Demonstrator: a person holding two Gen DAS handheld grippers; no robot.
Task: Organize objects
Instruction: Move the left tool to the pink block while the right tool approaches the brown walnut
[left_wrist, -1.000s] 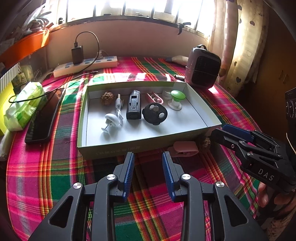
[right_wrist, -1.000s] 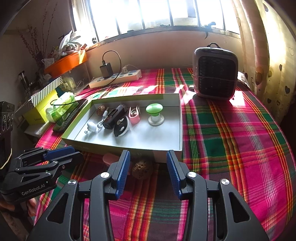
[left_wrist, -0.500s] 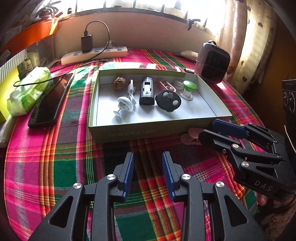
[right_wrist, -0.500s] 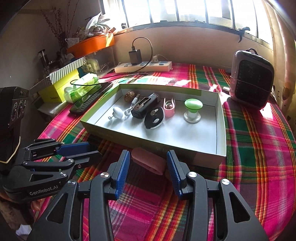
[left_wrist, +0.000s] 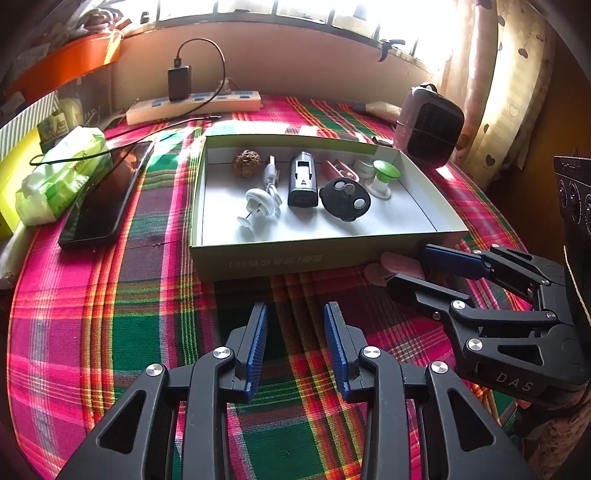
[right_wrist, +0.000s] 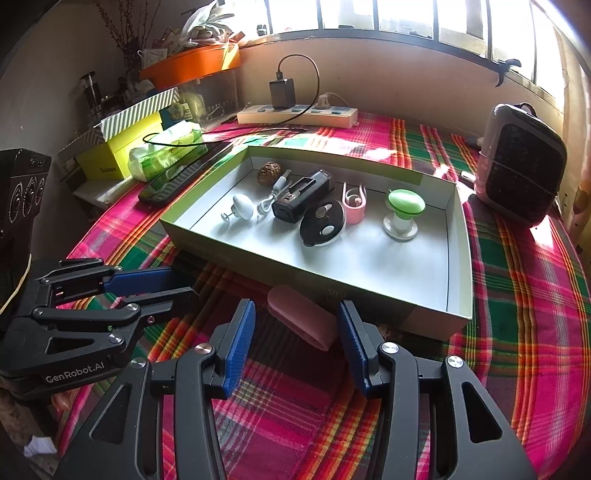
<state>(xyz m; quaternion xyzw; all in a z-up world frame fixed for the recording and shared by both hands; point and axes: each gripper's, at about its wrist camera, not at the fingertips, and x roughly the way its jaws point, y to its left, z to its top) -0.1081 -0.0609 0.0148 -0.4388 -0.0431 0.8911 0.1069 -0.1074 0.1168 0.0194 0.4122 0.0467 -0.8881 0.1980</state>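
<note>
Between the opening jaws of the right gripper (right_wrist: 297, 339), untouched by either pad, lies a pink oblong plastic case (right_wrist: 301, 321) on the plaid cloth, against the front wall of the shallow white cardboard tray (right_wrist: 458, 254). Left gripper (left_wrist: 295, 343): part open, empty, over bare cloth. Tray contents: wrinkled brown nut (right_wrist: 268, 171), black battery holder (right_wrist: 303, 194), green-topped knob (right_wrist: 402, 210).
</note>
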